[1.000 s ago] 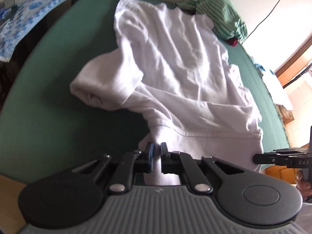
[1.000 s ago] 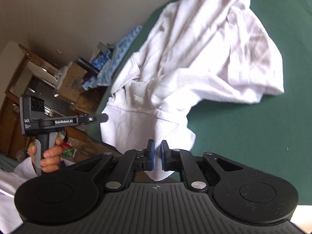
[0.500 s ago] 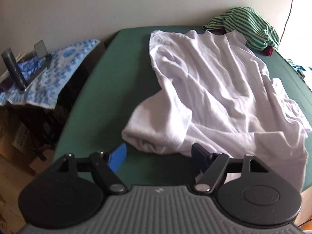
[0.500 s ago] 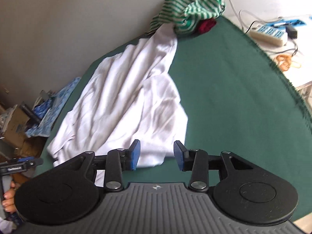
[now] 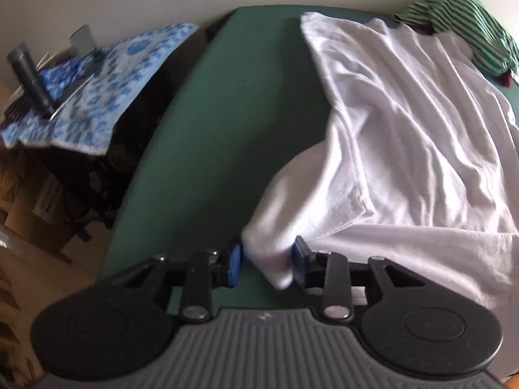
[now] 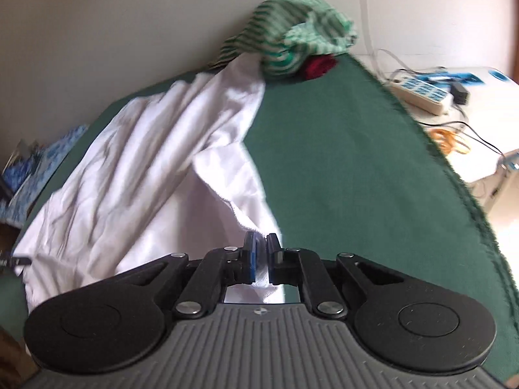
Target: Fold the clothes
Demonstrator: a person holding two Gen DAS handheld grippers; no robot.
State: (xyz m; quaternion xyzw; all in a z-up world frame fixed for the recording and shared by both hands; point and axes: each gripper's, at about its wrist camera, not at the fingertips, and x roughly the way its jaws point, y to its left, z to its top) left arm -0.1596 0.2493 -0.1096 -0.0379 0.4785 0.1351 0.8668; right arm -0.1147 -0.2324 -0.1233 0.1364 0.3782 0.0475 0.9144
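Observation:
A white shirt (image 5: 405,123) lies spread and wrinkled on the green table cover (image 5: 227,129). In the left wrist view its near sleeve end (image 5: 269,253) sits between the fingers of my left gripper (image 5: 266,264). The jaws are closing; the right pad touches the cloth and the left pad stands a little off it. In the right wrist view the white shirt (image 6: 146,162) runs away to the left. My right gripper (image 6: 261,259) has its jaws closing to a narrow gap, with the shirt's other sleeve edge (image 6: 256,223) pinched between the pads.
A green-striped garment (image 6: 292,42) and a dark red item (image 6: 319,66) are heaped at the far end of the green cover (image 6: 340,162). A power strip (image 6: 421,92) with cables lies to the right. A blue patterned cloth (image 5: 107,81) covers clutter to the left.
Both grippers let go of the shirt's hem, opened and swung outward to the sleeves. The left jaws have narrowed around the left sleeve end, and the right jaws have closed on the right sleeve edge.

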